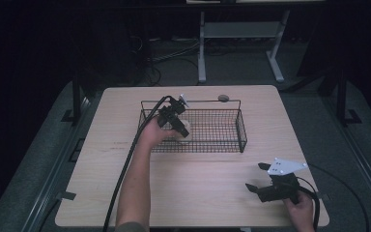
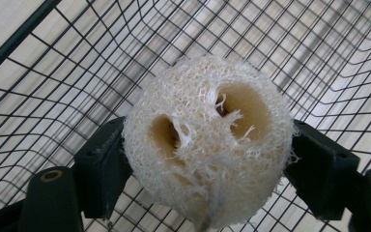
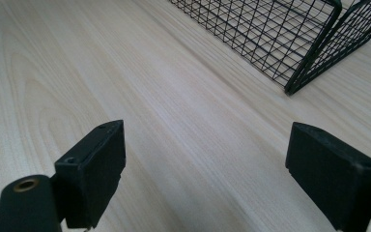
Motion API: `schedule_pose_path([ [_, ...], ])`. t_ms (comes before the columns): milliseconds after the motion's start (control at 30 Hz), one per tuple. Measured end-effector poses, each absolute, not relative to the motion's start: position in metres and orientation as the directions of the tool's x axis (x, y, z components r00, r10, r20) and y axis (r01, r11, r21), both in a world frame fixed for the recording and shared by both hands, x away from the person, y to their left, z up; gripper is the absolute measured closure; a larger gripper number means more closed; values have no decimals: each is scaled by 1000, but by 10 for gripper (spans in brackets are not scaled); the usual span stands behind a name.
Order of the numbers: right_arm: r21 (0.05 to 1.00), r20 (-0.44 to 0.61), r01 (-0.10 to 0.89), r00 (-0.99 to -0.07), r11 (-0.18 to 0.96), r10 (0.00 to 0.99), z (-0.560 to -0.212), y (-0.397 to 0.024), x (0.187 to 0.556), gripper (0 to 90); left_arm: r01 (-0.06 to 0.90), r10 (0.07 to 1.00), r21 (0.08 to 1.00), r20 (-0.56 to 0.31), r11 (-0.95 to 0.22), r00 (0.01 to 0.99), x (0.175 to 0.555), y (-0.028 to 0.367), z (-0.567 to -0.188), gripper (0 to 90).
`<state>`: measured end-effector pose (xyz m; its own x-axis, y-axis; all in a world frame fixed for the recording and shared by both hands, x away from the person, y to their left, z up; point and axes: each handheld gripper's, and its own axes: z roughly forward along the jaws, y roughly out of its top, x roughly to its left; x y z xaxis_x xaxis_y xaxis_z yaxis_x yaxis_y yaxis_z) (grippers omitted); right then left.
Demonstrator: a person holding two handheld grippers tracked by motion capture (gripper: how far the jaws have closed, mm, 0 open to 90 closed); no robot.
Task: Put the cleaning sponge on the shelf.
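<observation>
Reaching into the left end of a black wire basket (image 1: pixel 242 131) on a pale wooden table (image 1: pixel 193 188), the left gripper (image 1: pixel 180 128) has its two black jaws clamped on either side of a pale, fibrous loofah sponge (image 2: pixel 207 140) with two holes through it. Well apart, near the table's front right corner, the right gripper (image 1: pixel 254 177) rests with its jaws spread wide and holding nothing.
</observation>
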<state>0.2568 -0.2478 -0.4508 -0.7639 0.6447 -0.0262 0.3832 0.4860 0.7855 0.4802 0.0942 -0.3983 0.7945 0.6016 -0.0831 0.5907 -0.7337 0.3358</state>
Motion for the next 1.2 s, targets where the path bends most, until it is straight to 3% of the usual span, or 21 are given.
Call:
schedule_pose_path([
  [1200,785,-19,392,-759,480,651,-450,-251,254,136,560,583,384,-68,-734,810,469,100,-378,185],
])
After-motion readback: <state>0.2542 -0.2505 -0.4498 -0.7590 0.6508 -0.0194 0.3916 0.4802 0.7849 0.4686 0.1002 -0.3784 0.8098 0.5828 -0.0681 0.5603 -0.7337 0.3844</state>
